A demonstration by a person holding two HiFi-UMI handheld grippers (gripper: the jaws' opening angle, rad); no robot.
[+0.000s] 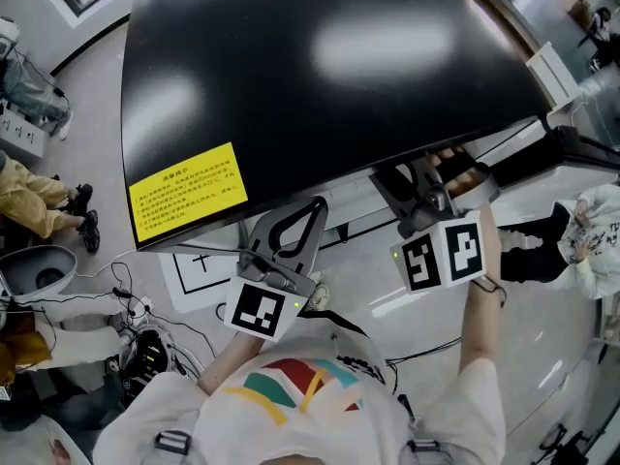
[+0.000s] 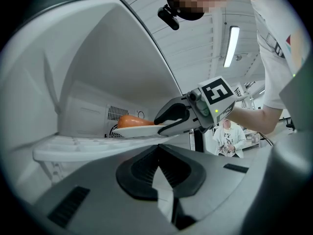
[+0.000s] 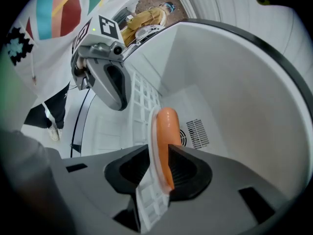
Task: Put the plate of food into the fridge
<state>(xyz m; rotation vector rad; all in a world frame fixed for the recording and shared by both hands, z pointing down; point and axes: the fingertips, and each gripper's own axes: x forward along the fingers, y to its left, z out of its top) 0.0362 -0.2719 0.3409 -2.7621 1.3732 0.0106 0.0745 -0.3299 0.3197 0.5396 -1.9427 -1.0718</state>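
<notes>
Right gripper up front, jaws a little apart around the rim of the plate, not really pinching it. Plate's sitting on the white shelf inside the fridge, one orange sausage on it. Left gripper is closed, holding nothing.

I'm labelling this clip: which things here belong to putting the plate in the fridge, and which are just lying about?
Job in hand: plate, sausage on it, fridge shelf, fridge, right gripper around the plate's rim.
Lying about: floor cables, power strip, seated person.
</notes>
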